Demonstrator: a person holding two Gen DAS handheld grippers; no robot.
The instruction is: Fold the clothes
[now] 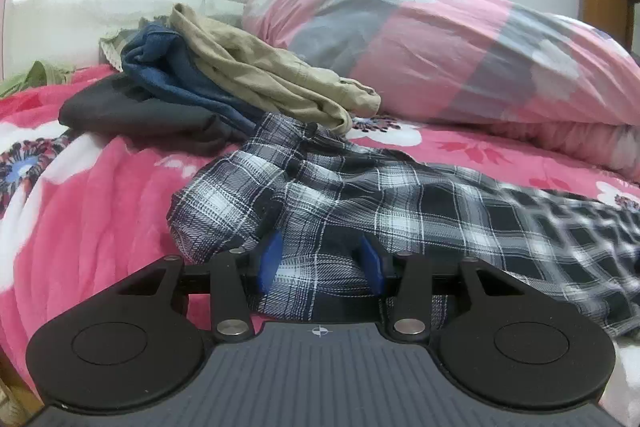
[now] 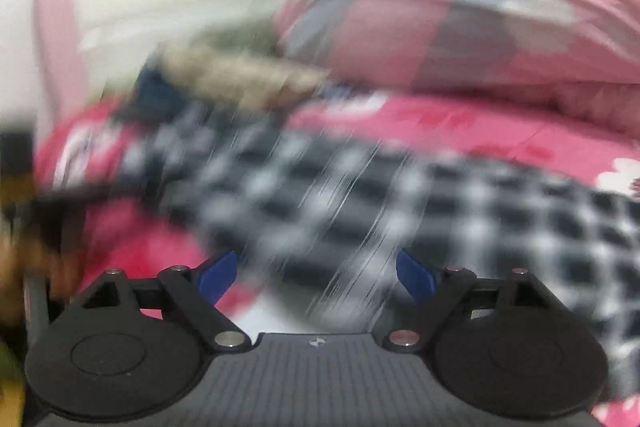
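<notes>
The left claw [image 1: 320, 259] pinches the black-and-white checked cloth shirt [image 1: 400, 203] on the pink flowery bed [image 1: 100, 203]; the right claw [image 2: 316, 277] is wide apart.

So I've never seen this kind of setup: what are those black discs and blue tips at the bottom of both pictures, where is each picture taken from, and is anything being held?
No robot here: a person holds a hand-held gripper in each hand, each with a camera looking along its two blue-tipped fingers. The black discs are the gripper's own body. The sharp picture is from the left gripper: a bunch of the black-and-white plaid shirt sits between its fingers, apparently pinched. Behind lie a pile of clothes and a rolled pink quilt on the pink floral bedspread. The blurred picture is from the right gripper: its fingers stand wide apart above the same shirt, gripping nothing.
</notes>
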